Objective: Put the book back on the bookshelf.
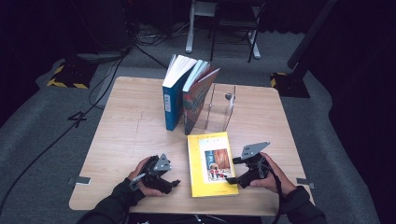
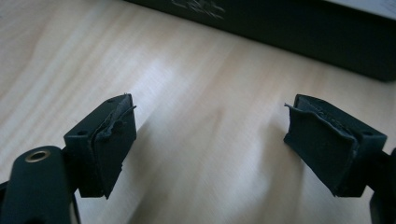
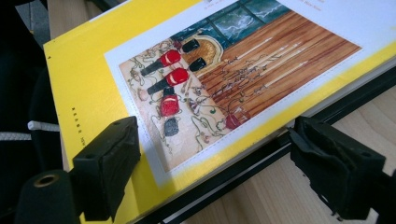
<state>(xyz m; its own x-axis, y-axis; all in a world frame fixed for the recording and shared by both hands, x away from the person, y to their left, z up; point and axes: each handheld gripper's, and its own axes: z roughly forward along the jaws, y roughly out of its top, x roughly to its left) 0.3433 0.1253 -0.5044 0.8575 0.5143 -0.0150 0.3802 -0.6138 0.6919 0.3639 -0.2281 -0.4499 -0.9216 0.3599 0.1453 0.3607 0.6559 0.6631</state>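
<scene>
A yellow book (image 1: 211, 163) with a picture on its cover lies flat near the table's front edge. My right gripper (image 1: 232, 171) sits at the book's right edge, open. In the right gripper view my right gripper (image 3: 212, 140) straddles that edge of the yellow book (image 3: 93, 84): one pad hangs over the cover, the other over the wood beside it, and neither presses. My left gripper (image 1: 172, 183) rests just left of the book, open. In the left gripper view my left gripper (image 2: 210, 116) has bare wood between its jaws, and a dark book side (image 2: 299, 32) lies ahead.
At the table's (image 1: 126, 140) back middle a blue book (image 1: 173, 100) and a red-covered book (image 1: 196, 100) stand leaning against a clear bookend (image 1: 223, 109). Chair legs and cables lie on the floor beyond. A person's hands hold both grippers.
</scene>
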